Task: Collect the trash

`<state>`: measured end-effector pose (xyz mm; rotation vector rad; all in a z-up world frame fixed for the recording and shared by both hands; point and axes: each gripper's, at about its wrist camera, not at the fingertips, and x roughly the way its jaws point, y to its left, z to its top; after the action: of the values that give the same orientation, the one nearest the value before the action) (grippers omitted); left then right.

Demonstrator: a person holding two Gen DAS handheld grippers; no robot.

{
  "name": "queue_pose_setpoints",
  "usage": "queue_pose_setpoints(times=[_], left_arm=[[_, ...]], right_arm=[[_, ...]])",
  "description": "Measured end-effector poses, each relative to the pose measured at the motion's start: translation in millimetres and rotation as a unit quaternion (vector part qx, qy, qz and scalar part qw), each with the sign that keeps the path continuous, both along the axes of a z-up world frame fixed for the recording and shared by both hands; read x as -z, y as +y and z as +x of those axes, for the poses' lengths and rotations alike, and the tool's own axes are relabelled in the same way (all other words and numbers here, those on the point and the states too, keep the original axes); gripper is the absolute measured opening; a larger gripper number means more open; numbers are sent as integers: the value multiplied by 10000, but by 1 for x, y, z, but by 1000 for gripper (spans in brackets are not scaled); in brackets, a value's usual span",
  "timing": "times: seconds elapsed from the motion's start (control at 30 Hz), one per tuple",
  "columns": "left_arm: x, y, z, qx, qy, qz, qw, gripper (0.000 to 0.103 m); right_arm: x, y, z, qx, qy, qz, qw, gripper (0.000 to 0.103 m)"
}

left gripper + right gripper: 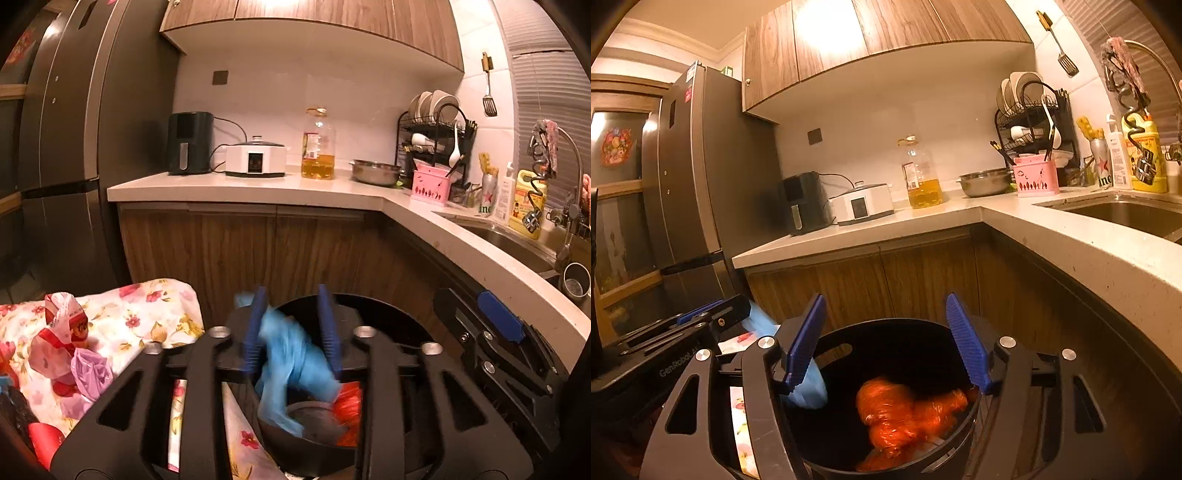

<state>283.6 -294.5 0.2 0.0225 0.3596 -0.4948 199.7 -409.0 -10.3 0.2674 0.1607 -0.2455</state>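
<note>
Left claw (291, 328) stands apart, the blurred blue bag (295, 369) hanging lengthwise between its pads over the black bin (384, 314). Only the right view shows the right claw (886, 339), spread and empty, above the orange bag (905, 413) inside. Floral cloth (147, 314) left; desk (258, 188) beyond.

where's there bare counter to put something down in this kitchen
Bare countertop runs along the near edge in front of the sink, and past the corner between oil bottle and metal bowl. Crowded: the back corner by the dish rack and pink caddy.
</note>
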Motion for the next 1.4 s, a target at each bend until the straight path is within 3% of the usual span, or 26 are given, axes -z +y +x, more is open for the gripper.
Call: queue_pose_setpoints(times=[0.03, 0.27, 0.53, 0.8, 1.07, 1.27, 1.4], left_arm=[[0, 1, -1, -20, -18, -7, 10000, 45], [-11, 13, -10, -234, -111, -32, 9997, 60], [-33, 42, -39, -591, -183, -40, 9981, 67], [-52, 85, -93, -824, -257, -98, 9962, 71], [-29, 154, -146, -1236, -286, -105, 9919, 71], [0, 203, -185, -1552, -545, 42, 9864, 71], [21, 226, -194, -1564, -347, -49, 9871, 71]], right_arm=[[1, 0, -1, 16, 16, 12, 10000, 68], [-4, 5, -13, 84, 11, -105, 9999, 76], [-17, 21, -37, 132, -20, -147, 9998, 85], [-28, 48, -67, -1, -98, -187, 9998, 88], [-24, 85, -99, -133, -117, -305, 9994, 89], [-15, 117, -117, -388, -84, -290, 9988, 89], [-6, 139, -126, -585, -72, -270, 9979, 89]])
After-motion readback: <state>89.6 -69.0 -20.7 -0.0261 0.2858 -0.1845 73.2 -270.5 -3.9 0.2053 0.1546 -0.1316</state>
